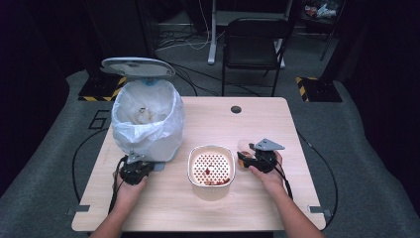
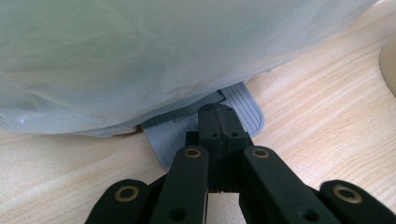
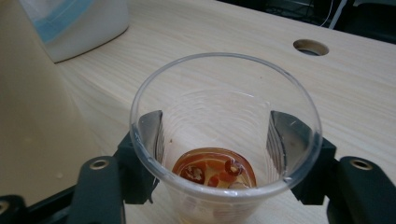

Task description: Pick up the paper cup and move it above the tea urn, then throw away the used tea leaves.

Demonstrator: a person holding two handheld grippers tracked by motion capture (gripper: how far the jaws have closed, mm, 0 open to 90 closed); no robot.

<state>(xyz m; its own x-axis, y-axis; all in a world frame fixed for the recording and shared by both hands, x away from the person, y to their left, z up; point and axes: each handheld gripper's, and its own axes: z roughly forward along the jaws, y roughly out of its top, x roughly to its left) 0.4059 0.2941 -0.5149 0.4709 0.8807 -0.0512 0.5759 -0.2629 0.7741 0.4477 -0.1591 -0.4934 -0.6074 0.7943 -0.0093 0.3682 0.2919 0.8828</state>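
Fingers of the right gripper (image 3: pixel 224 140) stand on either side of a clear, round plastic cup (image 3: pixel 226 140) that sits upright on the pale wooden table (image 3: pixel 187 42), their pads at its wall and holding it, with a little reddish-brown liquid and red bits lying low between them in its bottom. Just beside that gripper's near finger rises the wall of a cream, rounded-square plastic basin with a perforated insert (image 1: pixel 211 166). The left gripper (image 2: pixel 218 122) has its fingers pressed flat together on nothing, their tips resting on the grey ribbed foot pedal (image 2: pixel 243 105) that juts from under the white-bagged pedal bin (image 1: pixel 147 119) straight ahead of them.
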